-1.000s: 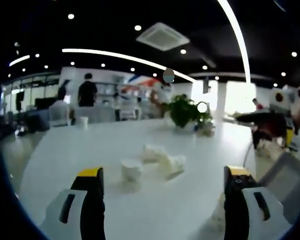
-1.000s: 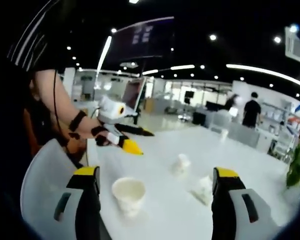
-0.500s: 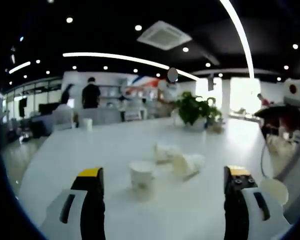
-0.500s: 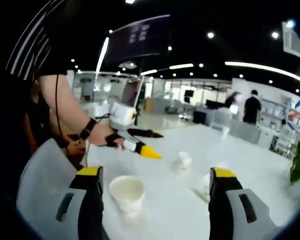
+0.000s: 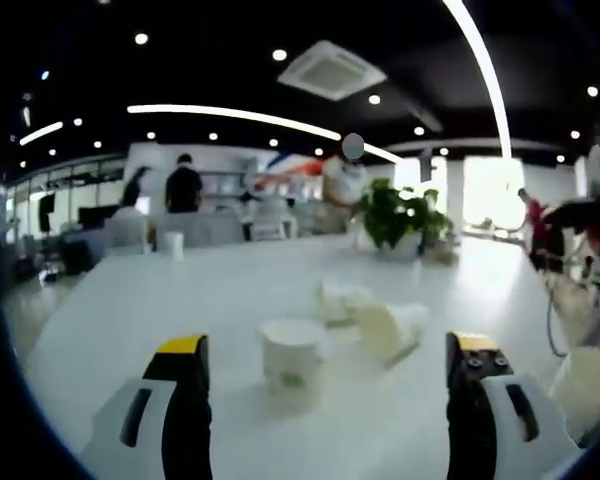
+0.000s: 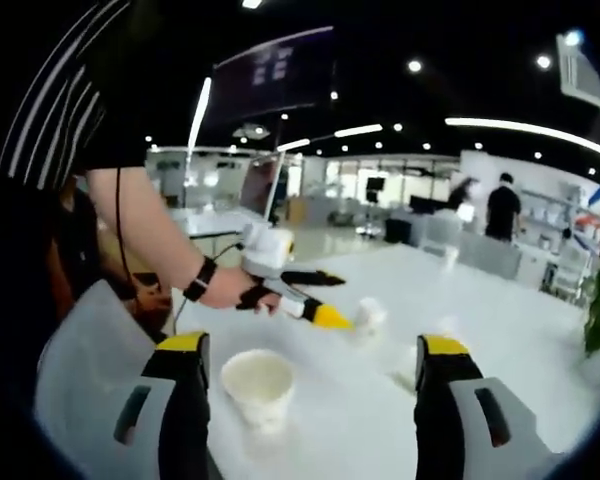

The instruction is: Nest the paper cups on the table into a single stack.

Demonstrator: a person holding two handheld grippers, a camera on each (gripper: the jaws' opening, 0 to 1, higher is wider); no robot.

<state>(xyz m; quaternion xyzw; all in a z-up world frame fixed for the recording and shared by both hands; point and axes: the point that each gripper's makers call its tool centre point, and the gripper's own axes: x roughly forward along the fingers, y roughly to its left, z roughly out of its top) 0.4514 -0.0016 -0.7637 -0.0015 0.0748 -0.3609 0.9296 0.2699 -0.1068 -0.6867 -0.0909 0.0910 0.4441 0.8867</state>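
Both grippers are wide open and holding nothing.

Your left gripper (image 5: 320, 400) is lined up on the upright paper cup (image 5: 293, 358) standing between its jaws on the white table (image 5: 130, 300). Just behind that cup lie a tipped-over cup (image 5: 392, 328) and a second, blurrier fallen cup (image 5: 340, 298). Another upright cup (image 5: 585, 385) sits off to the right of the first.

Your right gripper (image 6: 305, 400) has its own upright cup (image 6: 258, 385) between its jaws near the table edge, and your left gripper (image 6: 325, 317) reaches in just beyond that cup.

Risks:
- Paper walls are thin, so a hard squeeze will likely crush the rim out of round and it won't nest.
- A push forward likely knocks the cup into the fallen ones.
- The grippers are close, so they could collide over the near cup.
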